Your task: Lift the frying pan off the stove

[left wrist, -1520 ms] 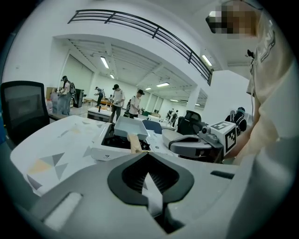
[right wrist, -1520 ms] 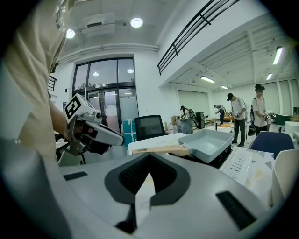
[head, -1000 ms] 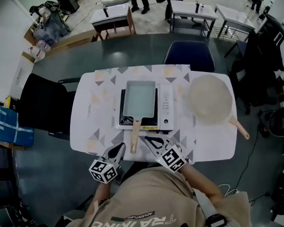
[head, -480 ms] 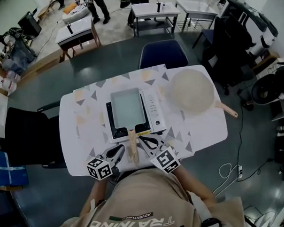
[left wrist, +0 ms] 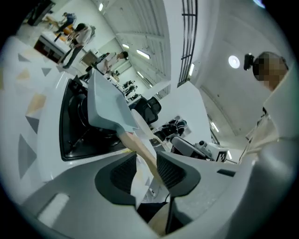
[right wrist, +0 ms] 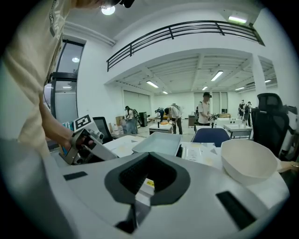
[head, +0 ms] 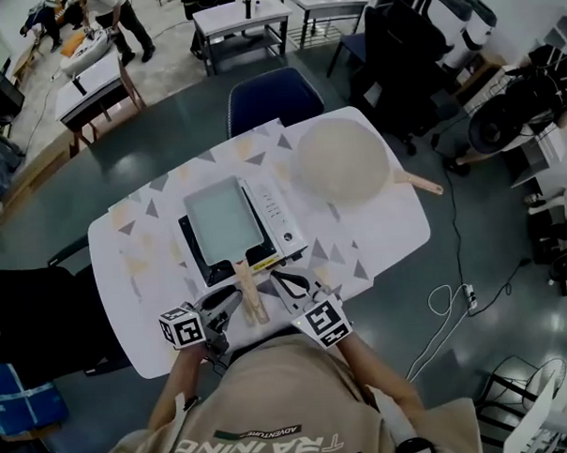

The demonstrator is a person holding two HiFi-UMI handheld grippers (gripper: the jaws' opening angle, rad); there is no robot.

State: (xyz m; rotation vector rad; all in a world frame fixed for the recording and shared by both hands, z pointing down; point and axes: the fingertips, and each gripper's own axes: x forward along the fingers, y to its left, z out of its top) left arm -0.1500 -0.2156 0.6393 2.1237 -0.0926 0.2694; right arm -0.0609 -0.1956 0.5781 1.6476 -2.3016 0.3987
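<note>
A pale blue-grey rectangular frying pan [head: 217, 214] sits on a black and white portable stove [head: 282, 232] at the table's middle. Its wooden handle [head: 250, 296] points toward me over the near edge. My left gripper [head: 218, 306] is at the handle's left. In the left gripper view the handle [left wrist: 140, 144] runs between the jaws of that gripper [left wrist: 145, 157], which are opening, with a gap beside the left pad. My right gripper [head: 292, 284] hovers just right of the handle, shut and empty, and in its own view [right wrist: 148, 179] it faces the pan [right wrist: 159, 142].
A large white bowl-shaped pan [head: 341, 162] with a wooden handle lies right of the stove. The white patterned table [head: 387, 230] has a blue chair [head: 264, 100] behind it and a black chair [head: 34, 316] at its left. People and other tables stand far back.
The head view has swung, so the table now sits tilted. Both grippers have closed in on the pan's handle, and the left one now has its jaws around it.
</note>
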